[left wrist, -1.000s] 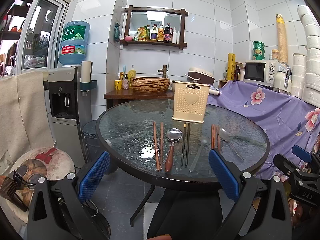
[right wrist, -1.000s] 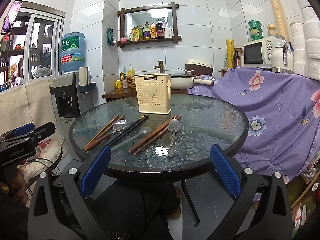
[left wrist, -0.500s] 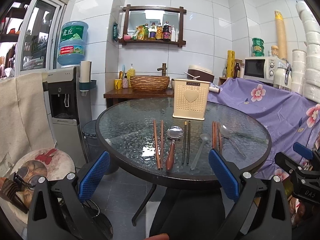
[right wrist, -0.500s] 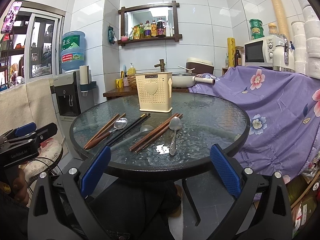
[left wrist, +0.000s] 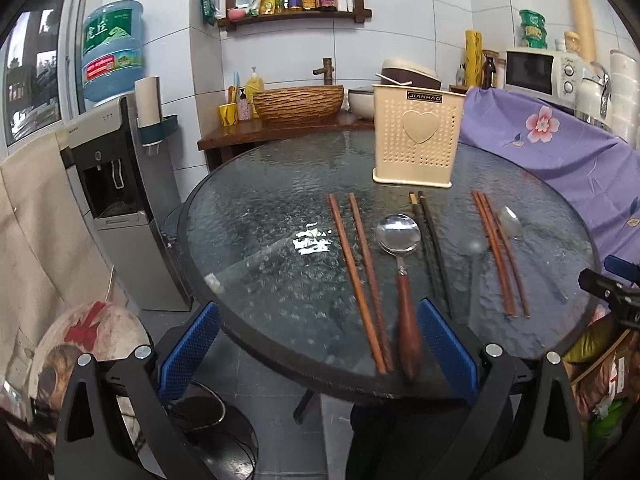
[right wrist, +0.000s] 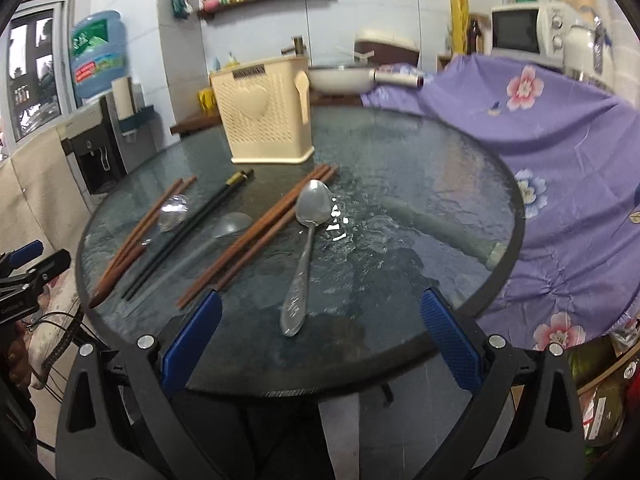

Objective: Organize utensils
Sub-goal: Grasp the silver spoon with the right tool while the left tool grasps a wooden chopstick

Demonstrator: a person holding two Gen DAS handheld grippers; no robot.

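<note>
Round glass tabletop, cream perforated utensil holder at its 12 o'clock, chopsticks and spoons in a row nearer me, my left tongs and right tongs both wide open, empty, at 6 o'clock edge, steel spoon ahead of right tongs.

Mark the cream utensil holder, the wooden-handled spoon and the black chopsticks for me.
cream utensil holder (left wrist: 416, 148), left wrist view, front wall below the heart
wooden-handled spoon (left wrist: 407, 316), left wrist view, wooden handle
black chopsticks (left wrist: 432, 240), left wrist view, mid-shaft
</note>
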